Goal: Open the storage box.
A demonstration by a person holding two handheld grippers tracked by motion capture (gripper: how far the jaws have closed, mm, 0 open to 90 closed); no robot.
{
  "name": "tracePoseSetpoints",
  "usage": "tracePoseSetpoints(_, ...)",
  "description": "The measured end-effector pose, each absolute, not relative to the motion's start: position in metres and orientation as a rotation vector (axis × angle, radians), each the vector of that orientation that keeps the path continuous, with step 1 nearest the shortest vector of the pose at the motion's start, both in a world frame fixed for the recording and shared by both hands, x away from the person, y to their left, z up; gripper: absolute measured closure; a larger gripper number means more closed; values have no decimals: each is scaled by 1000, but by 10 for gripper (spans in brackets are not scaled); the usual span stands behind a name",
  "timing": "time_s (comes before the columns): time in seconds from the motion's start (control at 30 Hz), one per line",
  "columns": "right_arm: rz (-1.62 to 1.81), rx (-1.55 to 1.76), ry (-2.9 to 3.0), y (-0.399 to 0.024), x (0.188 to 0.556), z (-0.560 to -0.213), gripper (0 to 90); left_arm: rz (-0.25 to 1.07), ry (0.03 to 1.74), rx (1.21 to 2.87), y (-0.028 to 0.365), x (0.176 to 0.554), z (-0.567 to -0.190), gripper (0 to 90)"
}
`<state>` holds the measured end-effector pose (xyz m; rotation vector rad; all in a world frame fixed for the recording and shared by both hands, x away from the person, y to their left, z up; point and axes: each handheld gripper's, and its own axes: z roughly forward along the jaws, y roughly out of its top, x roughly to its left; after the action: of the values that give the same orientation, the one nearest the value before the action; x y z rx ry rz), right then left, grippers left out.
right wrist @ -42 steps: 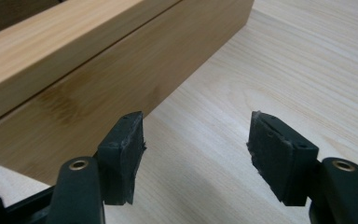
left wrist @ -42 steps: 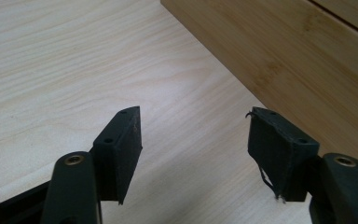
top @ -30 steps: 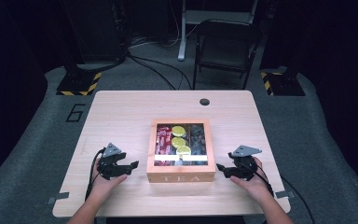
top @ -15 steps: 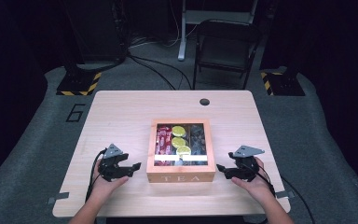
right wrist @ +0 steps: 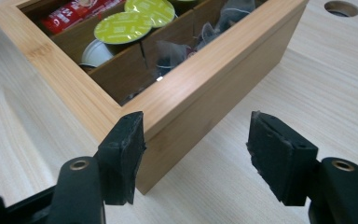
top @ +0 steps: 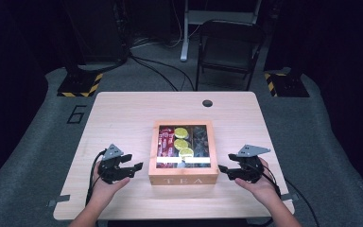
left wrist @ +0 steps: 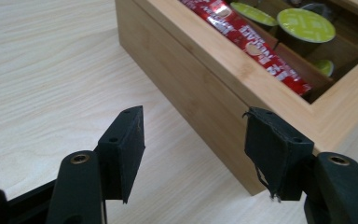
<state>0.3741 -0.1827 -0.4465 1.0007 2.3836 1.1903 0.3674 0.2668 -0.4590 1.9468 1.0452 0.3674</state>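
Observation:
A bamboo tea box (top: 183, 180) marked TEA stands at the middle front of the table (top: 123, 118). Inside it lie red sachets (left wrist: 247, 35), green-topped capsules (right wrist: 121, 27) and tea bags (right wrist: 177, 53). My left gripper (top: 136, 168) hovers just left of the box, its tips pointing at the box's side. In the left gripper view the box wall (left wrist: 200, 88) lies ahead, its near corner beside the right jaw. My right gripper (top: 223, 170) hovers just right of the box, with the box's corner (right wrist: 168, 135) behind its left jaw. Both pairs of jaws have just been closing, stand open and grip nothing.
A round cable hole (top: 207, 103) sits near the table's far edge. A folding chair (top: 229, 47) stands behind the table. Yellow-and-black striped bases (top: 78, 84) rest on the floor at the far left and far right. Bare wood lies on both sides of the box.
Both hands have lifted their grippers a little beside the box. The box has not moved.

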Motion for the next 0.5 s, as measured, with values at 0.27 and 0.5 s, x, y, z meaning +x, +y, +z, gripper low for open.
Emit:
tracePoseSetpoints(0.27, 1260, 957, 2385, -175, 364, -431, 396, 332, 1009, 1922, 258, 358, -446, 400)
tracePoseSetpoints(0.5, 1282, 952, 2395, -167, 355, -431, 407, 282, 980, 1916, 250, 350, -445, 415)
